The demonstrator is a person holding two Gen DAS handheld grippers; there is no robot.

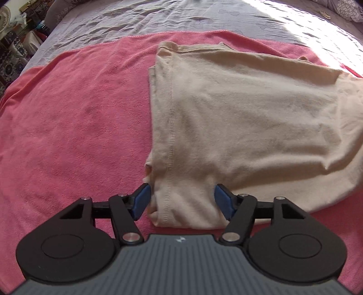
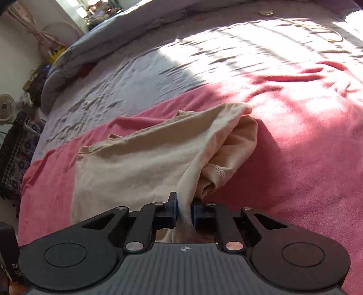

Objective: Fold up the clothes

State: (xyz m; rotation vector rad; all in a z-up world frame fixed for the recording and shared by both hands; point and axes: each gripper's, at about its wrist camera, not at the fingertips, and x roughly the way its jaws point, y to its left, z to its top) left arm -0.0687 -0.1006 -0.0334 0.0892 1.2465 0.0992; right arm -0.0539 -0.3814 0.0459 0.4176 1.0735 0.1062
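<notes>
A beige garment [image 1: 249, 113] lies folded on a pink towel [image 1: 79, 124] spread over the bed. My left gripper [image 1: 182, 200] stands open over the garment's near left corner. That stitched corner fills the gap between its blue pads [image 1: 141, 200], which sit at the cloth's sides. In the right wrist view my right gripper [image 2: 183, 213] is shut on a pinched edge of the garment [image 2: 136, 163]. The cloth rises from the pink towel [image 2: 306, 158] to the jaws, and a loose fold droops to the right of them.
A grey bedsheet [image 1: 158, 18] covers the bed beyond the towel, with bright sunlight on its right part. A rolled grey quilt [image 2: 68, 65] lies at the far left edge. A small fan [image 2: 5, 106] and clutter stand beside the bed on the left.
</notes>
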